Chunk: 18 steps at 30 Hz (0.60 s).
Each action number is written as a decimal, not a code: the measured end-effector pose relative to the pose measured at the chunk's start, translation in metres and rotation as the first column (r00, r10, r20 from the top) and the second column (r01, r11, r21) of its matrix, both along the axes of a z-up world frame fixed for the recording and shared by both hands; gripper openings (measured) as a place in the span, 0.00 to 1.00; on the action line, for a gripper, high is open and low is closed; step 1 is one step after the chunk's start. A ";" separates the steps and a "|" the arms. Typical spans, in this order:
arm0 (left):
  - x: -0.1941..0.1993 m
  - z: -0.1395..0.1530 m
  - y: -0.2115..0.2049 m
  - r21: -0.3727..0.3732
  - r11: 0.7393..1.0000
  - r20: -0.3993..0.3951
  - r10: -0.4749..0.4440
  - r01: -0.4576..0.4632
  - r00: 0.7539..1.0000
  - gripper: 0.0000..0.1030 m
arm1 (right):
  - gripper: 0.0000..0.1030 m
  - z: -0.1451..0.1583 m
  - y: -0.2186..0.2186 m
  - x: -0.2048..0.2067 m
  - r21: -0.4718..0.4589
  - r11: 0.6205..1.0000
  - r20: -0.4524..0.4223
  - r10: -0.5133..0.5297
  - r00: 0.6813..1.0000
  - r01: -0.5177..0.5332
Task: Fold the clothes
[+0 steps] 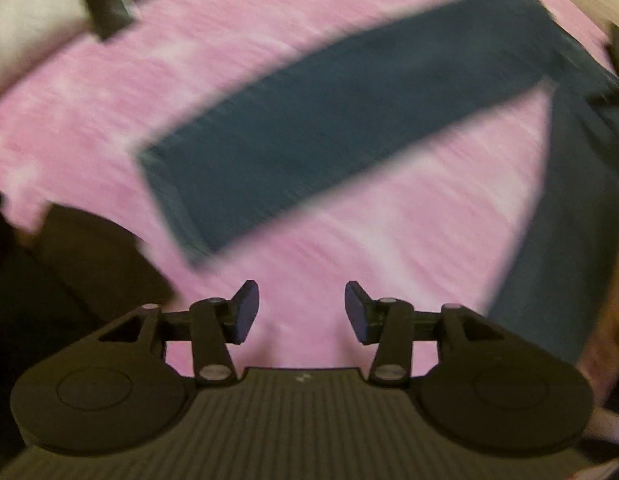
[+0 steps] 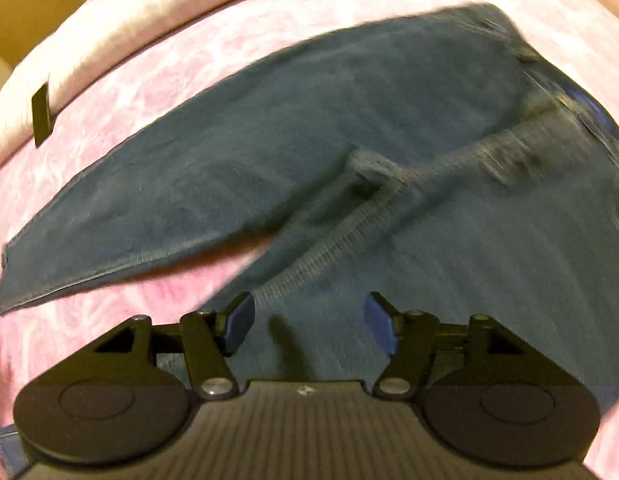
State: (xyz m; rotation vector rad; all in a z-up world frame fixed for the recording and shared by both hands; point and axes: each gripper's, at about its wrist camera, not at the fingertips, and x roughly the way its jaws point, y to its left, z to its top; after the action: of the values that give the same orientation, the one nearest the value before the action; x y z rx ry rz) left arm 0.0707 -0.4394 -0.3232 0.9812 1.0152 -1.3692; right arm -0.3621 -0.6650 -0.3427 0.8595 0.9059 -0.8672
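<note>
Pink bedspread (image 2: 109, 92) under spread blue jeans (image 2: 309, 120)

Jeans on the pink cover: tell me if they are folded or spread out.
Spread out, not folded. The jeans lie flat on the pink cover, the two legs splayed apart with cover showing between them.

I see bed (image 1: 349, 20) w/ pink mottled cover, pale edge band along far side. Dark blue jeans (image 2: 349, 120) lie flat on cover, legs spread in V: one leg runs twd far-left edge, other twd near edge. Crotch seam up. Small dark block (image 1: 105, 4) sits at far edge, apart from jeans. Both views blurred.
</note>
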 end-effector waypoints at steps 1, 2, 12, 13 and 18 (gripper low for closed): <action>-0.012 -0.006 0.011 0.020 1.000 -0.031 -0.021 0.021 0.999 0.53 | 0.65 0.002 0.007 -0.010 -0.003 1.000 -0.012 -0.016 1.000 0.016; -0.023 -0.012 0.022 0.044 0.998 -0.060 -0.040 0.042 0.997 0.55 | 0.65 0.004 0.013 -0.021 -0.003 1.000 -0.025 -0.031 0.999 0.031; -0.075 -0.064 0.086 0.199 0.976 -0.025 -0.085 0.089 0.996 0.51 | 0.71 -0.011 0.053 -0.111 0.066 0.982 -0.109 -0.167 0.980 0.175; -0.075 -0.062 0.085 0.203 0.977 -0.019 -0.068 0.070 0.998 0.48 | 0.71 -0.013 0.056 -0.110 0.071 0.986 -0.122 -0.145 0.982 0.154; -0.079 -0.028 0.086 0.184 0.983 0.054 -0.005 -0.005 0.999 0.44 | 0.81 0.007 0.068 -0.098 0.057 0.995 -0.150 -0.071 0.986 0.081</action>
State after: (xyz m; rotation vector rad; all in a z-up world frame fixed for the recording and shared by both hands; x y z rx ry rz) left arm -0.0087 -0.3534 -0.3514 1.1486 1.1151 -1.2582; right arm -0.4597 -0.5975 -0.3357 0.8980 1.0393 -0.9827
